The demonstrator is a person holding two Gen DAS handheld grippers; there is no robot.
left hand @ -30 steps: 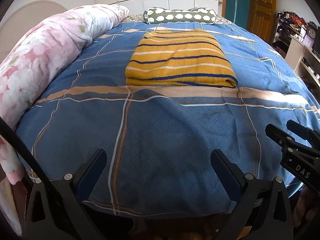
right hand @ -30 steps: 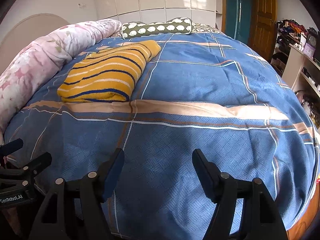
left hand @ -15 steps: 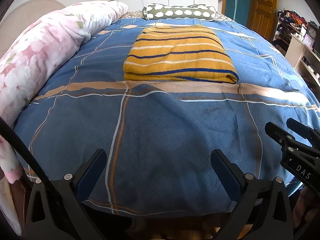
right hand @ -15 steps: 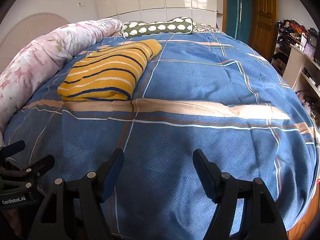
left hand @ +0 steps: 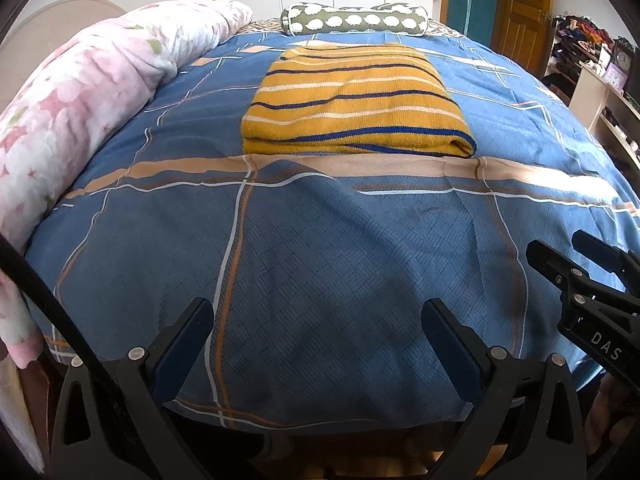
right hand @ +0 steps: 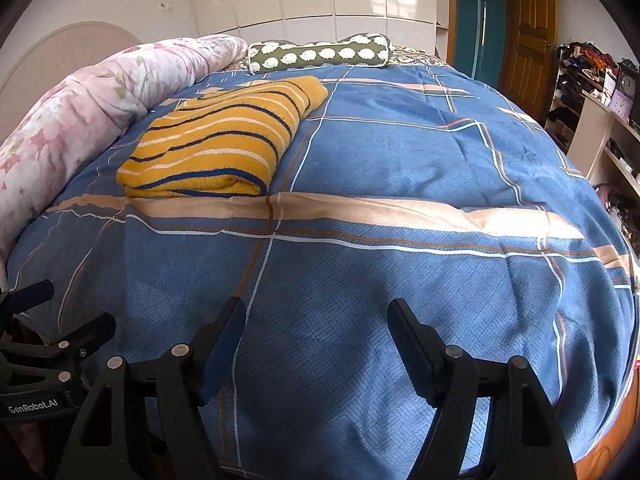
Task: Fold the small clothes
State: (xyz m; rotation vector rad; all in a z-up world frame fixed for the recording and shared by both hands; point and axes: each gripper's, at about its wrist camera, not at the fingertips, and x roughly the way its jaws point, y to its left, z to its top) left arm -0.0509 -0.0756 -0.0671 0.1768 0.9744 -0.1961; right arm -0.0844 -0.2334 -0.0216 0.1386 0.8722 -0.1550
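Sweater (left hand: 352, 108) folded on bed (left hand: 360, 260) | quilt (left hand: 80, 112) left — bolster (left hand: 354, 20) behind | both tongs spread

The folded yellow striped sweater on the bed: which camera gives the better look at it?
The left wrist view. There the folded yellow striped sweater lies straight ahead and centred, showing its whole top and near folded edge. The right wrist view shows the sweater off to the left and at an angle, though still whole.
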